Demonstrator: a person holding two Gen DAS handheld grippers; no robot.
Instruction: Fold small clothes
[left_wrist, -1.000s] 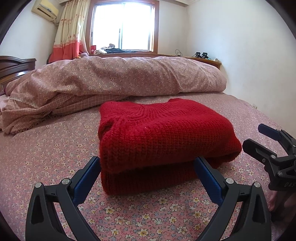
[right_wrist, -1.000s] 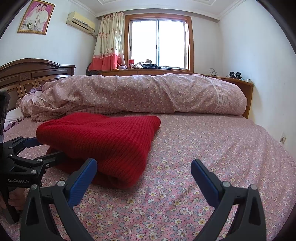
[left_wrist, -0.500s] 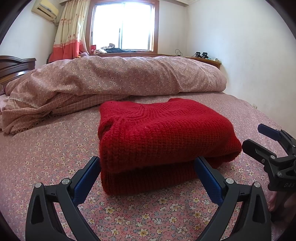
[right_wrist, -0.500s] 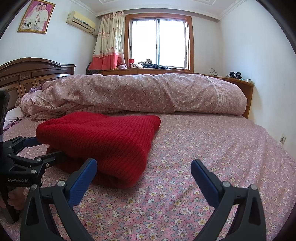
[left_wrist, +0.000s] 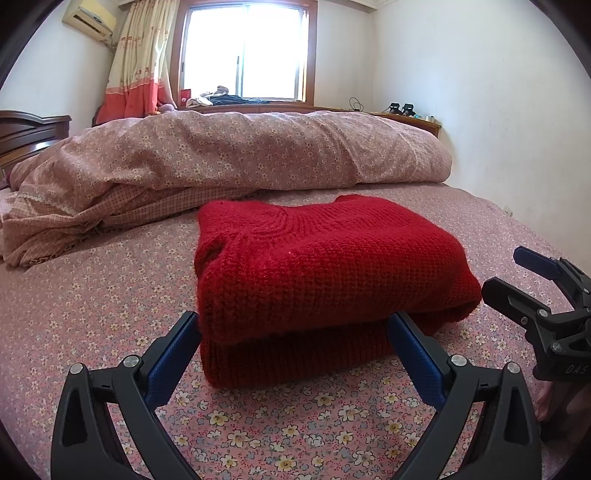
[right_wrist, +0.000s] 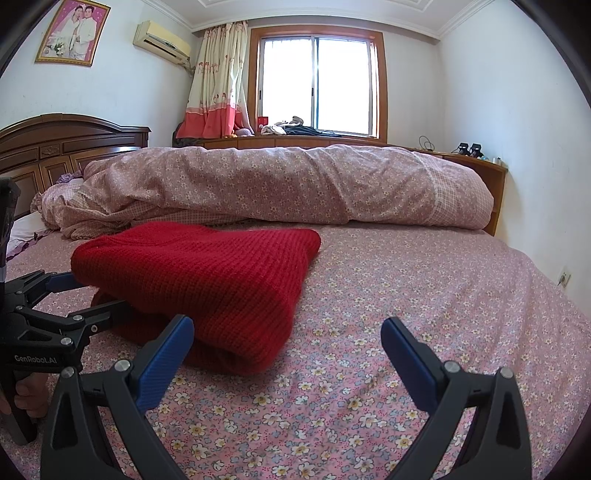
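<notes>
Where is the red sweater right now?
The red sweater lies folded on the flowery bed sheet, in front of the rolled-up quilt. In the left wrist view it sits centre, just beyond the open left gripper.

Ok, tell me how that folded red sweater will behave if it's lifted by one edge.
The red sweater is chunky knit, so it would probably sag rather than stay flat. It lies in two loose layers, so the fold would likely open. Its fuzzy surface should grip well, not slip.
</notes>
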